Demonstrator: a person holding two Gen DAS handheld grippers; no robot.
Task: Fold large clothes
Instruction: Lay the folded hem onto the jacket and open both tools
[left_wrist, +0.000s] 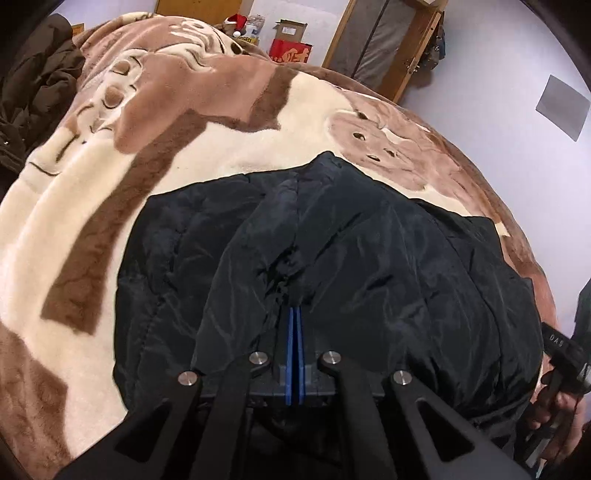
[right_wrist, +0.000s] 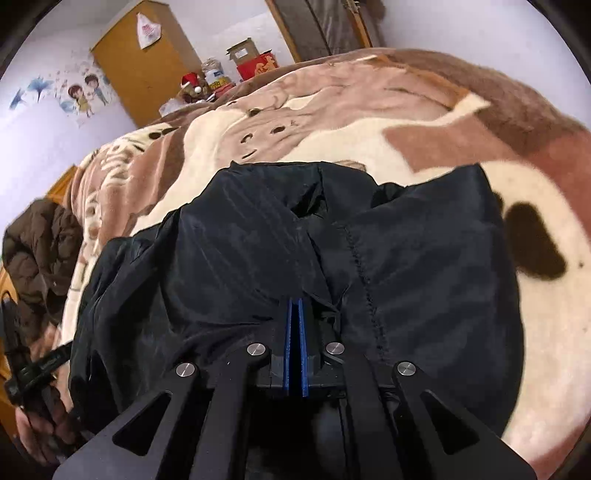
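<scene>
A large black padded jacket (left_wrist: 369, 251) lies spread on a brown and cream plush blanket (left_wrist: 110, 192) on a bed. My left gripper (left_wrist: 294, 310) is shut on a fold of the jacket's near edge; its blue pads (left_wrist: 294, 350) are pressed together. My right gripper (right_wrist: 295, 302) is shut on the near edge of the same jacket (right_wrist: 240, 251), its blue pads (right_wrist: 295, 350) closed. The jacket's far part rests on the blanket (right_wrist: 351, 140). The right gripper's handle (left_wrist: 561, 343) shows at the edge of the left wrist view.
A dark brown puffer coat (left_wrist: 33, 88) lies at the bed's left side, also in the right wrist view (right_wrist: 37, 243). Beyond the bed stand a red box (left_wrist: 290, 51), a wooden wardrobe (right_wrist: 147, 66) and a wooden-framed door (left_wrist: 380, 40).
</scene>
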